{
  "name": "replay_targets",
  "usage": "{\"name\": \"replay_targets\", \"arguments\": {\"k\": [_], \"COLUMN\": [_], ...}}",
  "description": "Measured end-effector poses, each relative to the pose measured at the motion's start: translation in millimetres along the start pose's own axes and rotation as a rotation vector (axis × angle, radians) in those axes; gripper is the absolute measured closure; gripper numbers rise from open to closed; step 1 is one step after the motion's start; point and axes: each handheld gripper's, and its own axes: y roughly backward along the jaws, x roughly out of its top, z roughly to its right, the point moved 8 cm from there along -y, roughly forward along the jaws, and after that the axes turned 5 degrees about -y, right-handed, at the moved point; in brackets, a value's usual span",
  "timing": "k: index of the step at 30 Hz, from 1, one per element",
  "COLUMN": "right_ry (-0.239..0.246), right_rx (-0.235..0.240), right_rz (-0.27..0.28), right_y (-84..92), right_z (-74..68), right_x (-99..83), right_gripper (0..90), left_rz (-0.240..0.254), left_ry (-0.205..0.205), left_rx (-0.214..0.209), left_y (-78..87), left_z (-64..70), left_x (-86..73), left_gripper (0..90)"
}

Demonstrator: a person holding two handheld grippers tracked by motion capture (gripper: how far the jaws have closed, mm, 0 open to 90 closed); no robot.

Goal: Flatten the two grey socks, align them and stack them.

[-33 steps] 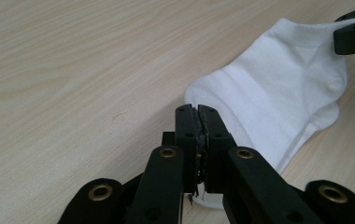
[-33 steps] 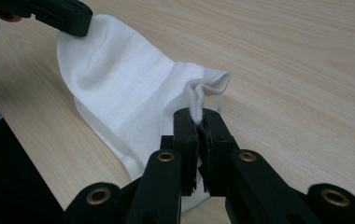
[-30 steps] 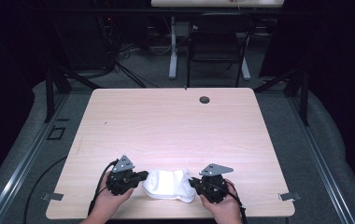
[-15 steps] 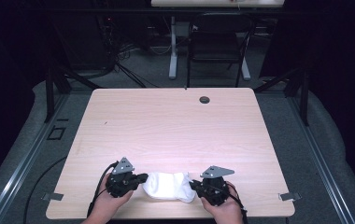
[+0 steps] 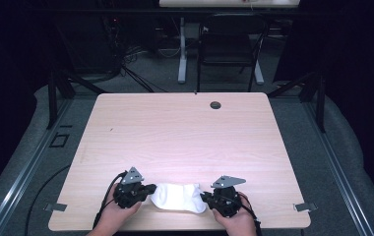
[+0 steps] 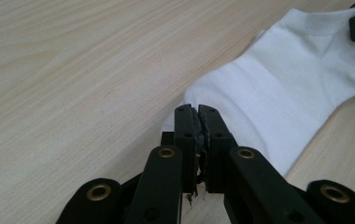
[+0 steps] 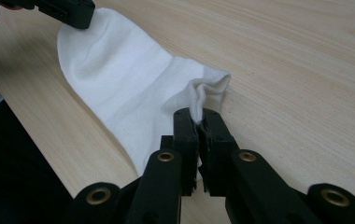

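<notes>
Two grippers clamp one white sock (image 5: pixel 178 196) that lies flat near the front edge of the wooden table (image 5: pixel 185 132), stretched between them. The left gripper (image 5: pixel 148 189) sits at the sock's left end; in the left gripper view its jaws are pressed together on the toe end of the sock (image 6: pixel 278 88), pinching a bit of fabric between the pads. The right gripper (image 5: pixel 205 197) sits at the sock's right end; in the right gripper view its jaws are closed on a bunched fold of the sock (image 7: pixel 133 79) at the cuff end. Both hands rest just behind the sock, at the table's front edge. A small dark round hole (image 5: pixel 215 104) lies well beyond the sock, near the table's far edge.
</notes>
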Motion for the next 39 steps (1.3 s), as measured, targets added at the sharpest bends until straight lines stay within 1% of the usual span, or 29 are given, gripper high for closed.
{"name": "replay_targets", "arguments": {"k": [2,6,8,12,13,15,16,17,18,23,24,26,27,29,33,34,35,36,37,39], "right_ry": [0.001,-0.005,-0.003,0.002,-0.001,0.004,0.005,0.003,0.003,0.003,0.001,-0.002,0.001,-0.008,-0.01,-0.011,-0.012,-0.015,-0.01,-0.015], "right_rx": [-0.002,-0.003,-0.004,-0.007,-0.006,-0.002,-0.001,-0.002,-0.003,-0.012,-0.012,-0.007,-0.013,-0.014,-0.012,-0.011,-0.013,-0.015,-0.018,-0.021], "right_rz": [0.001,0.004,0.0,-0.001,0.002,0.0,-0.001,-0.005,-0.002,-0.017,-0.012,-0.017,-0.026,-0.026,-0.022,-0.016,-0.018,-0.022,-0.02,0.011], "right_y": [-0.6,-1.5,-2.1,-3.4,-4.1,-5.1,-5.7,-6.3,-7.3,-9.5,-10.4,-11.4,-11.3,-12.0,-13.3,-13.9,-13.7,-13.2,-12.4,-11.6], "right_z": [1.5,3.8,4.6,4.6,4.3,4.0,4.0,3.8,3.9,7.0,7.2,7.9,9.0,8.9,9.5,9.8,10.6,11.1,11.9,12.8], "right_x": [-0.1,-0.5,-0.4,0.2,0.4,0.5,0.4,0.1,0.1,-2.2,-2.1,-2.8,-3.4,-3.7,-3.7,-3.4,-3.6,-3.8,-3.4,-1.0], "right_gripper": [86.2,86.1,86.1,86.1,86.0,86.0,86.0,86.0,86.0,85.8,85.8,85.7,85.7,85.5,84.1,83.7,83.1,82.0,79.8,75.5], "left_rz": [-0.003,-0.004,0.0,-0.004,-0.002,-0.006,-0.004,-0.007,-0.008,-0.016,-0.016,-0.021,-0.02,-0.019,-0.02,-0.015,-0.014,-0.004,0.002,0.026], "left_ry": [-0.009,-0.01,0.004,-0.004,0.001,-0.001,0.007,-0.001,0.002,0.003,0.009,0.005,0.003,0.001,0.013,0.017,0.015,0.021,0.018,0.028], "left_rx": [0.004,0.005,0.002,0.004,0.006,0.008,0.006,0.008,0.01,0.018,0.013,0.013,0.013,0.019,0.02,0.021,0.022,0.019,0.024,0.018], "left_y": [-1.3,-2.2,-2.7,-4.0,-5.0,-6.2,-7.1,-7.5,-8.2,-11.8,-12.2,-12.7,-12.6,-12.7,-13.3,-13.4,-12.2,-11.2,-9.0,-3.7], "left_z": [-0.5,-1.8,-1.4,-2.4,-2.5,-3.8,-3.6,-4.6,-4.8,-7.0,-6.7,-7.7,-7.6,-7.6,-9.9,-10.6,-11.4,-11.2,-11.7,-10.1], "left_x": [-0.2,0.0,0.6,0.6,0.6,0.2,0.2,0.1,0.0,-1.8,-2.0,-2.7,-2.7,-2.9,-3.8,-3.4,-2.8,-1.6,-0.3,3.4], "left_gripper": [86.5,86.4,86.4,86.3,86.1,86.1,85.9,85.8,85.7,84.2,83.7,83.0,82.7,82.1,79.8,79.1,78.0,76.7,75.7,71.9]}}
